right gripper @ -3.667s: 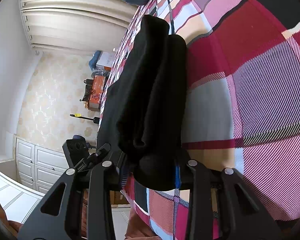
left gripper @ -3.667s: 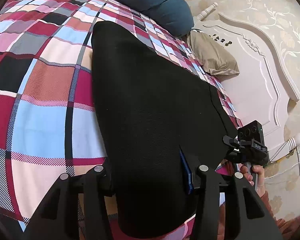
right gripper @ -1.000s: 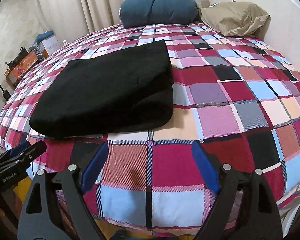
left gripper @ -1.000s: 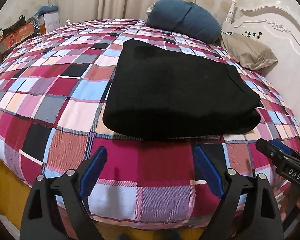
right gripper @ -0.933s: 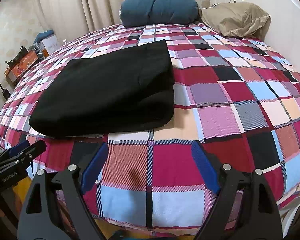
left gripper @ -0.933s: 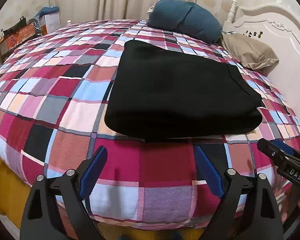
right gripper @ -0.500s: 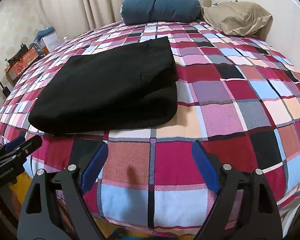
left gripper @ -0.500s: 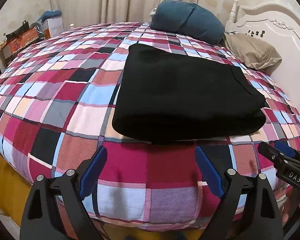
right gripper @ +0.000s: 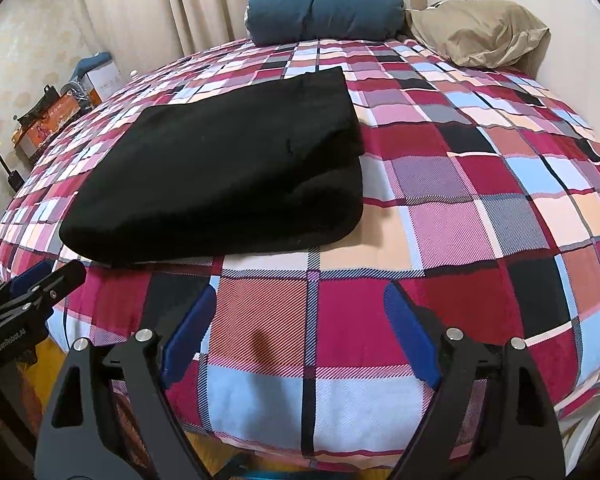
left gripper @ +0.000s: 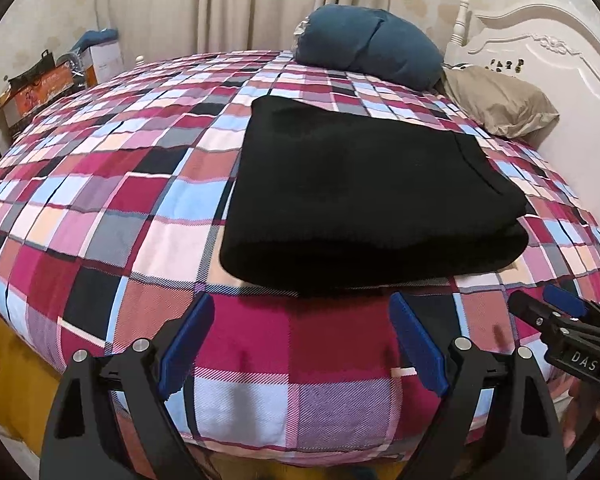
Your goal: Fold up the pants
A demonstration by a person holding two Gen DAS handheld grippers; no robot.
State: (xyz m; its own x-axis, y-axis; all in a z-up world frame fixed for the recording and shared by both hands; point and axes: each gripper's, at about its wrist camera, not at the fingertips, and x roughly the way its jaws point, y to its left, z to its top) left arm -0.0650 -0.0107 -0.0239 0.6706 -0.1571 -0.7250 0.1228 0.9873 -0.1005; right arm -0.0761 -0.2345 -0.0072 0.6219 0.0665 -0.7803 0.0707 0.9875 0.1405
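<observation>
The black pants [left gripper: 360, 196] lie folded into a thick rectangle on the plaid bed [left gripper: 100, 208], folded edge toward me. They also show in the right wrist view [right gripper: 228, 172], left of centre. My left gripper [left gripper: 300, 344] is open and empty, just short of the pants' near edge. My right gripper [right gripper: 300, 332] is open and empty, over the bed's front edge, to the right of the pants. Each gripper shows at the edge of the other's view: the right one [left gripper: 556, 316], the left one [right gripper: 40, 284].
A blue pillow [left gripper: 364, 44] and a beige pillow [left gripper: 500, 104] lie at the head of the bed by the white headboard [left gripper: 540, 40]. Boxes and clutter [left gripper: 52, 76] stand on the floor at the far left. Curtains hang behind the bed.
Both grippers, shut on the pants 3.7 s ago, have let go and pulled back to the bed's front edge. Over the last second both views rose slightly; the pants lie still.
</observation>
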